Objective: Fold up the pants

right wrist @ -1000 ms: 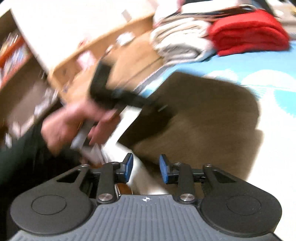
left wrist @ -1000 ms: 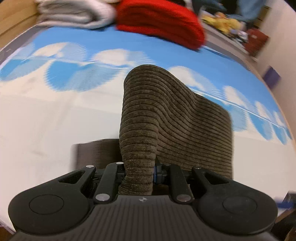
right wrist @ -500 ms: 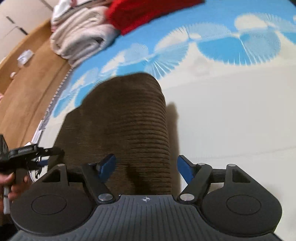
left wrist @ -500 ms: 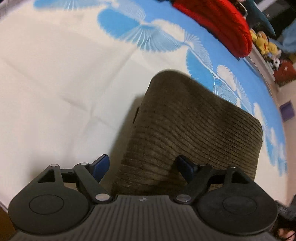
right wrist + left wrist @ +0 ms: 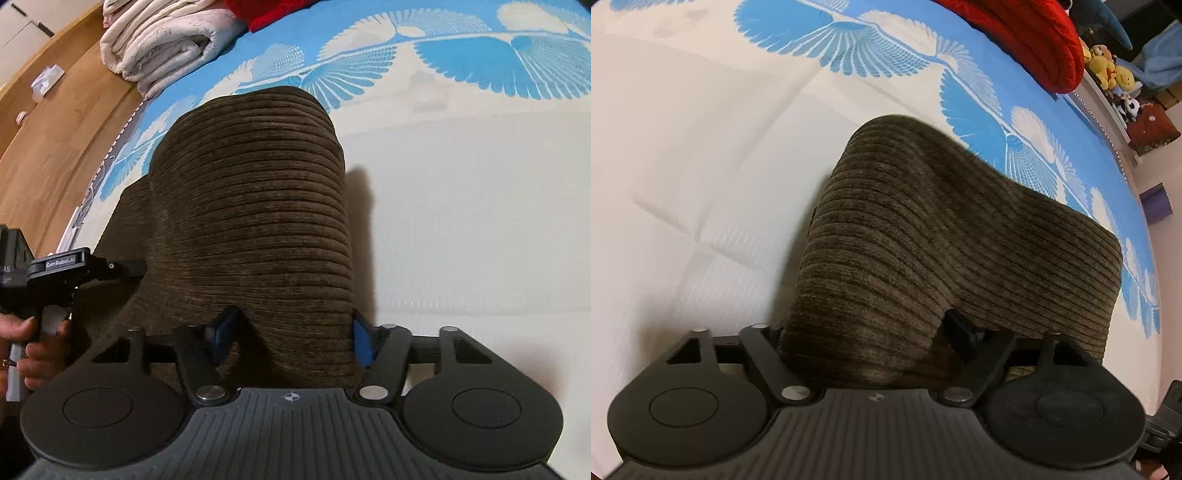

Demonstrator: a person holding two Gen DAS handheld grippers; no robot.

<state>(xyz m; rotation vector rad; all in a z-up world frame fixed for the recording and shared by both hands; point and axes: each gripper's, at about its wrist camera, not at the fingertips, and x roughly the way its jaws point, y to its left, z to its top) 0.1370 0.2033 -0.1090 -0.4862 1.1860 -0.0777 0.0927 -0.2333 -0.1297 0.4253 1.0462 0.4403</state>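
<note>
The brown corduroy pants [image 5: 942,229] lie folded in a thick bundle on the bed sheet [image 5: 683,155]. My left gripper [image 5: 864,328] straddles the bundle's near left corner. Its jaws are closing with a hump of fabric between them; the left pad is hidden behind the cloth. In the right wrist view, the near right end of the pants [image 5: 251,192] sits between the blue pads [image 5: 360,343] of my right gripper [image 5: 290,338]. These jaws are closing and both pads dent the fabric. The left gripper [image 5: 85,266], held by a hand [image 5: 26,350], shows at the left there.
A red folded garment [image 5: 1034,40] and a pale folded blanket [image 5: 159,44] lie at the far end of the bed. Soft toys [image 5: 1108,74] and a purple box [image 5: 1156,203] stand beyond the far right edge. A wooden floor [image 5: 55,122] runs along the bed's left side.
The left gripper let go of the lifted fold and dropped to the bundle, its jaws now around a hump. The right gripper came down, and its wide jaws have drawn in onto the near end.
</note>
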